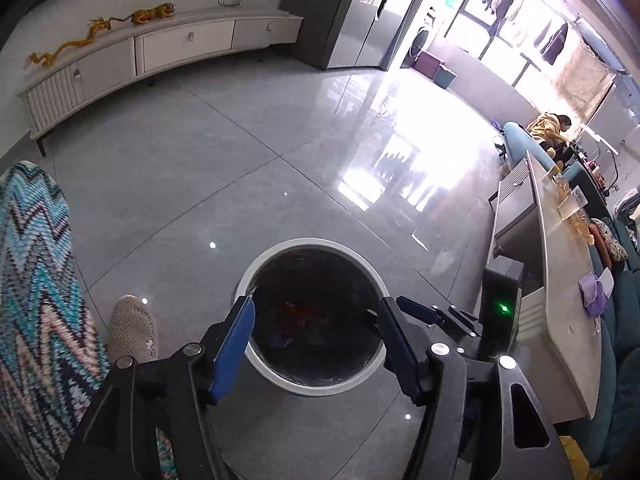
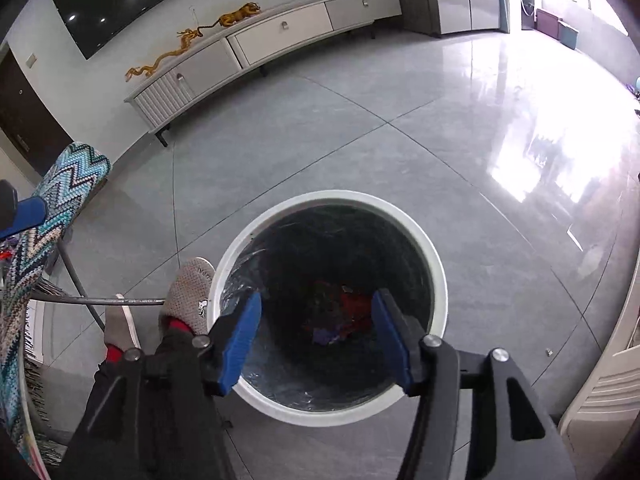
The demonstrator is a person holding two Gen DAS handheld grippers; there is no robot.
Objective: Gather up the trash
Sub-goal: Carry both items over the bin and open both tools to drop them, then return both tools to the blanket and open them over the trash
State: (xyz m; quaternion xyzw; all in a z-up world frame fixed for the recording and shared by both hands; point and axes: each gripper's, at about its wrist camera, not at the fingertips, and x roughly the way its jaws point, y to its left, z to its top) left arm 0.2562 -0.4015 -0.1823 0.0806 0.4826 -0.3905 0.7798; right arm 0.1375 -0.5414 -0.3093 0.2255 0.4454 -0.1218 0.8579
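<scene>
A round white-rimmed trash bin [image 1: 256,272] [image 2: 436,264] with a dark liner stands on the grey tile floor. Red trash [image 1: 296,312] [image 2: 352,308] and a purple scrap [image 2: 326,336] lie at its bottom. My left gripper [image 1: 316,308] hangs open over the bin's mouth, its blue pads wide apart with nothing between them. My right gripper [image 2: 316,300] is also open and empty above the bin. In the left wrist view the right gripper [image 1: 436,314] shows just right of the bin. A blue finger [image 2: 28,208] of the left one shows at the right wrist view's left edge.
A person's slippered foot [image 1: 134,332] [image 2: 192,292] rests against the bin's left side. A zigzag knit throw [image 1: 36,280] drapes a chair on the left. A long white table [image 1: 560,280] runs along the right, and a low cabinet [image 1: 160,48] lines the far wall.
</scene>
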